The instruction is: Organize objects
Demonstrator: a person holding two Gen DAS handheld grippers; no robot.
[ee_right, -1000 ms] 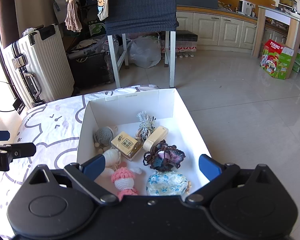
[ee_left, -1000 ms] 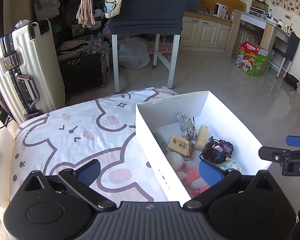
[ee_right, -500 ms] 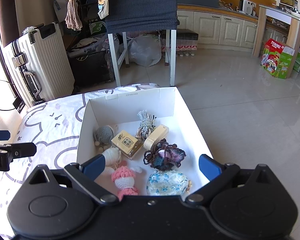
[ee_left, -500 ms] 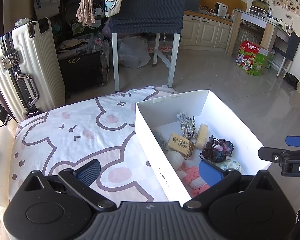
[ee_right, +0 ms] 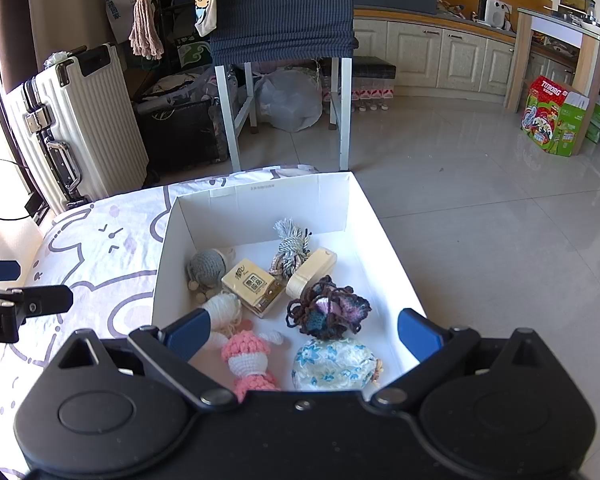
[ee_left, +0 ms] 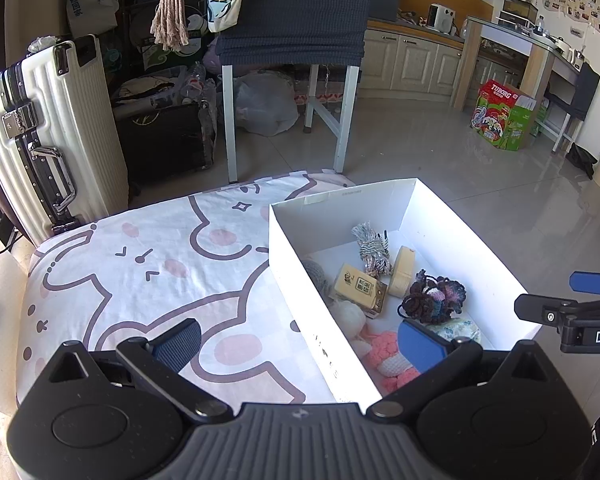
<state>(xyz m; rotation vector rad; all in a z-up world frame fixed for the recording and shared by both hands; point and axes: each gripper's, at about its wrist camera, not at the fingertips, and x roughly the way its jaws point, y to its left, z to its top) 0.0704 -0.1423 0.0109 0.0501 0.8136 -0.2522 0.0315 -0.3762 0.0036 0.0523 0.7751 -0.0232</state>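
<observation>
Room: tiled kitchen-living space, with a white suitcase (ee_right: pixel 76 128) at 10 o'clock and a green beer carton (ee_right: pixel 556 120) at 2 o'clock.
Surface: cartoon-print sheet (ee_left: pixel 140 272) spread under everything, pink spots and grey outlines.
White box (ee_right: pixel 260 204): open-topped, sitting on the sheet's right part; every loose item I can see lies inside it.
Box contents: grey crochet ball (ee_right: pixel 207 266) at 10 o'clock, striped rope knot (ee_right: pixel 290 246) at 12, tan carton (ee_right: pixel 254 286) in the middle, cream block (ee_right: pixel 312 272) just beside it, dark crochet flower (ee_right: pixel 328 310) at 3, white yarn ball (ee_right: pixel 222 308) at 8, pink crochet doll (ee_right: pixel 248 356) at 6, blue floral pouch (ee_right: pixel 334 366) at 5.
Left gripper (ee_left: pixel 300 344): fingers wide apart, nothing between them; it straddles the box's left wall, one pad over the sheet, the other over the box.
Right gripper (ee_right: pixel 304 330): fingers spread, holding nothing, hovering above the box's near end.
Right view only: the full grey ball and the whole pouch.
Left view only: the broad bare sheet, and the right gripper's tip at 3 o'clock.
</observation>
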